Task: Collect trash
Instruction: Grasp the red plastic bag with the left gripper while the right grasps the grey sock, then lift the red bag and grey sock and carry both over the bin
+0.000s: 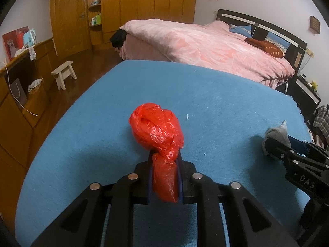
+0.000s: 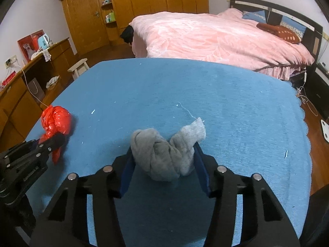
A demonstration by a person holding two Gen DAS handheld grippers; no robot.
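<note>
A crumpled red plastic bag [image 1: 157, 132] is pinched by its tail in my left gripper [image 1: 165, 160], just above the blue tablecloth [image 1: 216, 103]. It also shows at the left of the right wrist view [image 2: 55, 121], held by the left gripper [image 2: 56, 141]. A balled grey sock [image 2: 164, 154] sits between the fingers of my right gripper [image 2: 163, 152], which press on both its sides. In the left wrist view the sock [image 1: 276, 133] and right gripper [image 1: 273, 146] are at the right edge.
Small white scraps [image 2: 93, 111] and a thread [image 2: 186, 110] lie on the blue cloth [image 2: 226, 103]. A pink bed [image 1: 205, 43] stands beyond the table. A wooden dresser [image 1: 18, 94], a small stool [image 1: 63, 73] and wardrobes [image 1: 144, 2] are to the left.
</note>
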